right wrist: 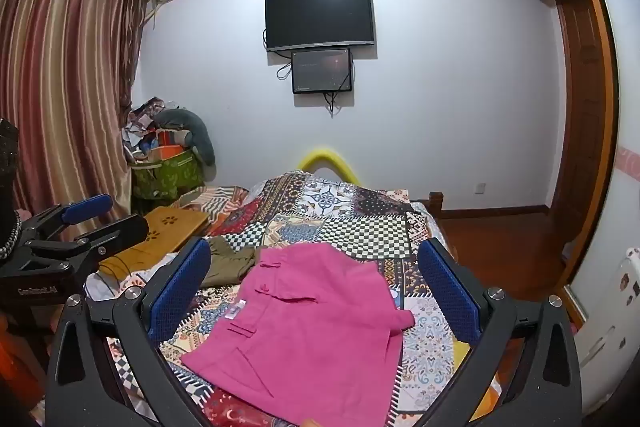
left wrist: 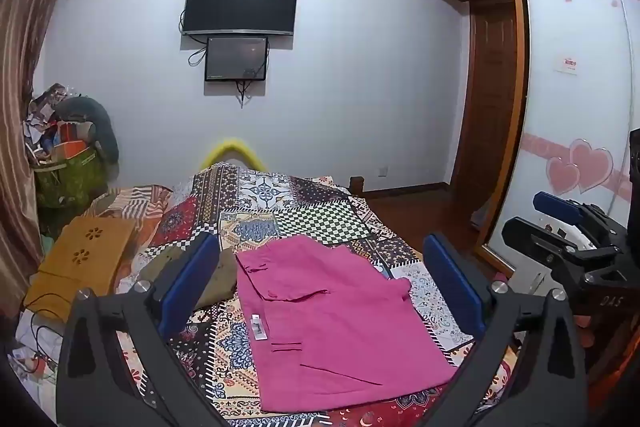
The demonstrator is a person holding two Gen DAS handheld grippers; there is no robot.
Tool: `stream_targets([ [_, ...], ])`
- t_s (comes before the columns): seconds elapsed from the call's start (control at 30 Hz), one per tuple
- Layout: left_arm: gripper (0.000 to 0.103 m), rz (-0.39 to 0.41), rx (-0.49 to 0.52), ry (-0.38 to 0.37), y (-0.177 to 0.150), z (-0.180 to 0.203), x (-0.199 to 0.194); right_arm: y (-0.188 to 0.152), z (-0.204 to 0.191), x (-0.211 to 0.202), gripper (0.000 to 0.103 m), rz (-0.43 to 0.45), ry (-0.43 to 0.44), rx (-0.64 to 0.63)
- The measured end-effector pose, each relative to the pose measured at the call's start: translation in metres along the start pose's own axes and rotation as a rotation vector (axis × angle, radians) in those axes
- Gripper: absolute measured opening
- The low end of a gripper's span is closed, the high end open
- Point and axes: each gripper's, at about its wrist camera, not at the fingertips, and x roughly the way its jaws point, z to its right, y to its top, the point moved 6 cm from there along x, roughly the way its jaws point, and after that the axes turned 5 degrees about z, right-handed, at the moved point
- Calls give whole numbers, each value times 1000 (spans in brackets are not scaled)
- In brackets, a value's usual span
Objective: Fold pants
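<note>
Pink pants point(left wrist: 320, 323) lying flat, partly folded, on the patterned bedspread point(left wrist: 280, 211), surely light, soft and limp, best pinched at an edge or corner, under left gripper point(left wrist: 320, 291) and right gripper point(right wrist: 316, 291), both wide and empty.

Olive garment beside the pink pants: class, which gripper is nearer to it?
Left. The olive garment lies just beyond the left finger of the left gripper; the right gripper, held further right, faces the pink pants, garment off to its left.
</note>
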Motion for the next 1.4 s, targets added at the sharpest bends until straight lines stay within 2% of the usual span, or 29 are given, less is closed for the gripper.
stream_targets([
  [0.3, 103, 7, 19, -3, -12, 5, 3, 2, -3, 3, 103, -4, -5, -2],
  [1.4, 103, -15, -14, -3, -7, -5, 9, -1, 2, 4, 103, -1, -11, -15],
])
